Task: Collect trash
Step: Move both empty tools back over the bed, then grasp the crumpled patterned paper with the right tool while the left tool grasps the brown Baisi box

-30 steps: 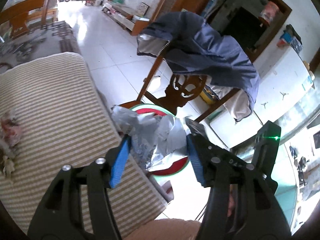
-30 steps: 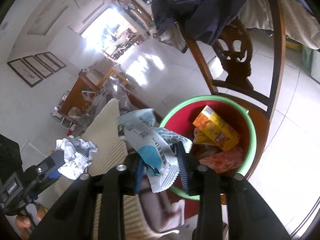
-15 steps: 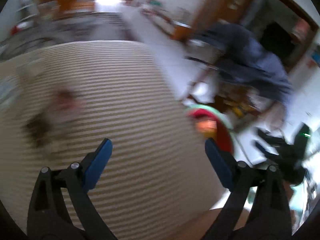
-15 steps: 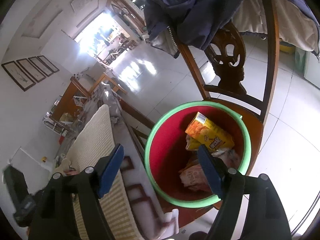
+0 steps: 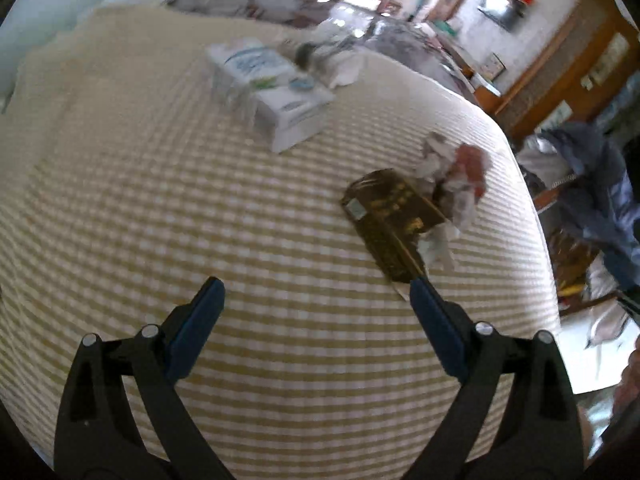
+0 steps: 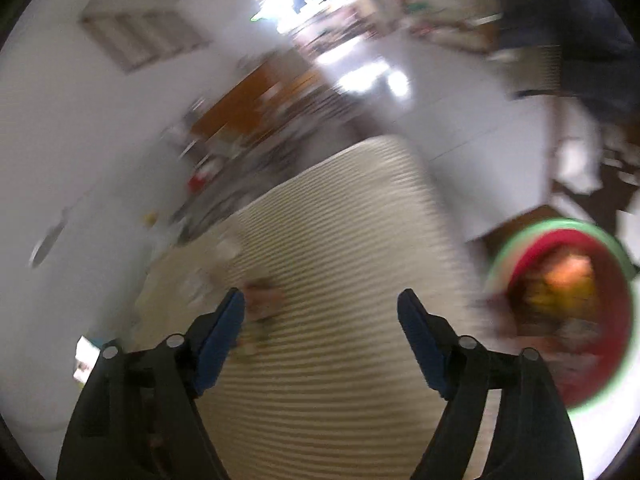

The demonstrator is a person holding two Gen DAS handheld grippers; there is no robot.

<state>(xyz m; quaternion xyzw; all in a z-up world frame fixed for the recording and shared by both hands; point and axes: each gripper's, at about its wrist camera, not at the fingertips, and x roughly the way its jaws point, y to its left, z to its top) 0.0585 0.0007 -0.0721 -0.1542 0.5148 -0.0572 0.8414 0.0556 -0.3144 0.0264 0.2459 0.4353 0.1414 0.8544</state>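
My left gripper [image 5: 316, 300] is open and empty above a striped cream tablecloth [image 5: 200, 208]. A dark brown and gold box [image 5: 390, 218] lies just beyond its right finger, with a crumpled white and red wrapper [image 5: 456, 178] behind it. My right gripper [image 6: 320, 314] is open and empty over the same cloth [image 6: 332, 248]; this view is blurred. The red bin with a green rim [image 6: 560, 312] sits at the right and holds orange and yellow trash. A blurred pinkish piece of trash [image 6: 262, 304] lies by the right gripper's left finger.
A white tissue box [image 5: 276, 94] stands at the far middle of the table, with crumpled white paper [image 5: 340, 66] behind it. A wooden chair draped with a blue jacket [image 5: 592, 184] stands off the table's right edge. Cluttered furniture lines the back.
Both grippers let go of their wrappers over the bin and opened. Both then swung left from the bin back over the striped table.
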